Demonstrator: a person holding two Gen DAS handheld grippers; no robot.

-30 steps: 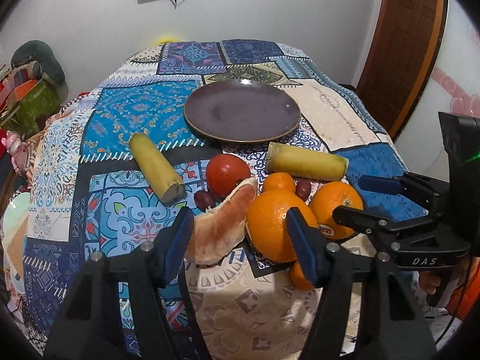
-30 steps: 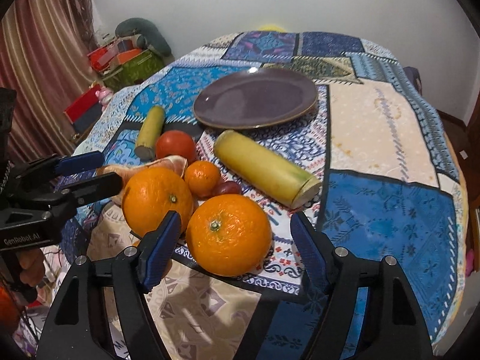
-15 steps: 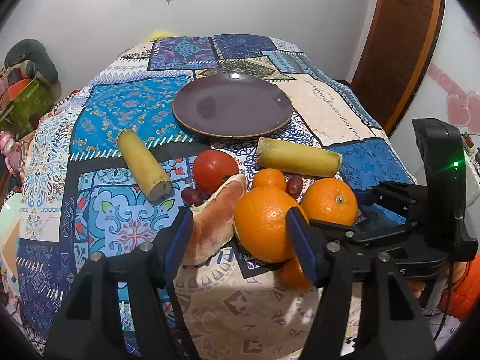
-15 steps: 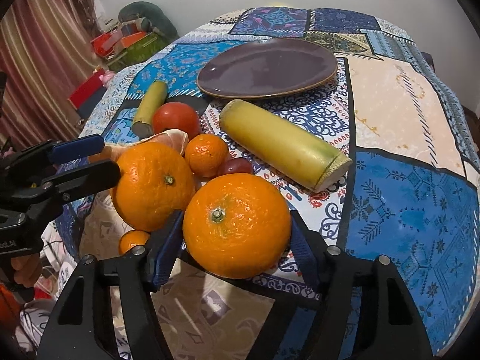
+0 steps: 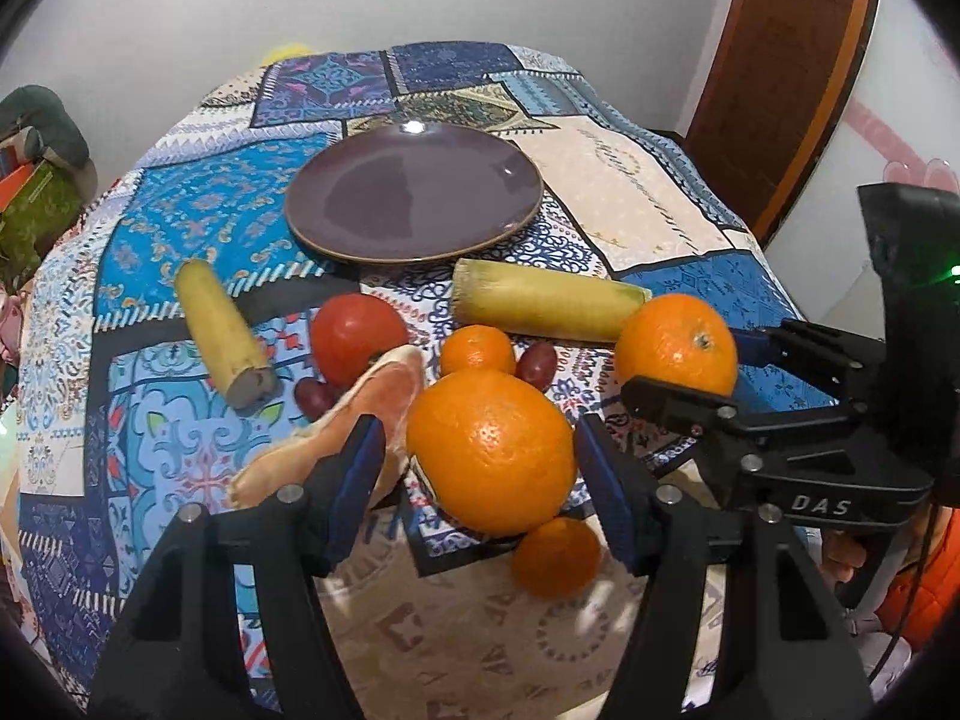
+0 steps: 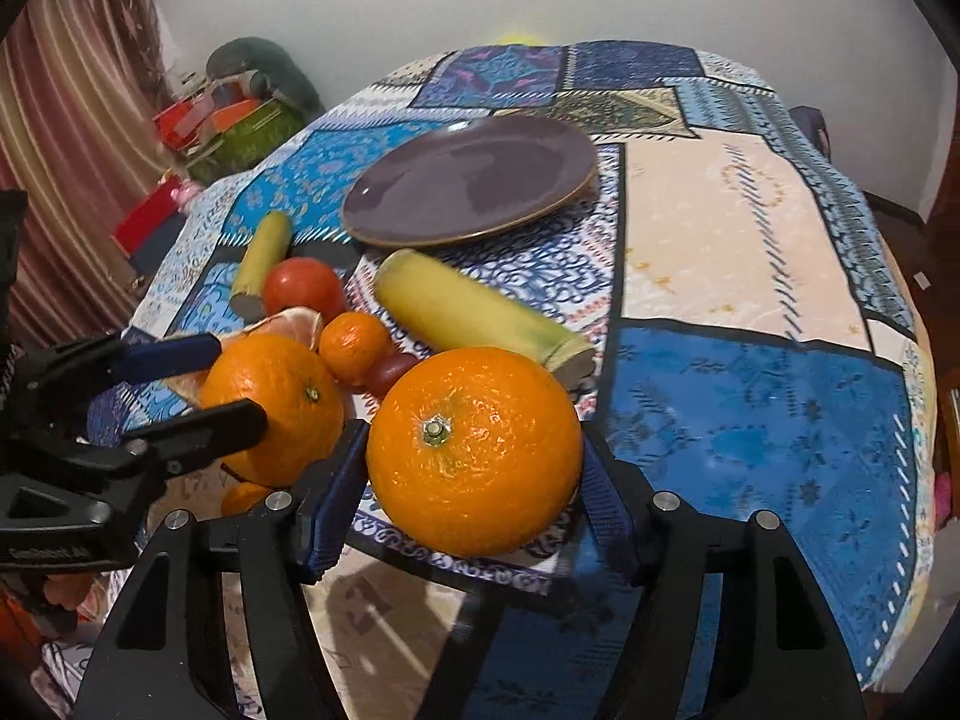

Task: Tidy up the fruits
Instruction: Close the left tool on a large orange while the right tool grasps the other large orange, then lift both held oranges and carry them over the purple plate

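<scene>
Your right gripper (image 6: pixel 474 480) jaws just closed on one orange (image 6: pixel 474 450); your left gripper (image 5: pixel 480 468) jaws sit open around another orange (image 5: pixel 491 450).

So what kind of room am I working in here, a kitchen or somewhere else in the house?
Probably a lived-in room at home, not clearly a kitchen. The fruit lies on a patchwork cloth over a table or bed, a wooden door stands at the right, and a striped curtain hangs beside piled belongings.
</scene>
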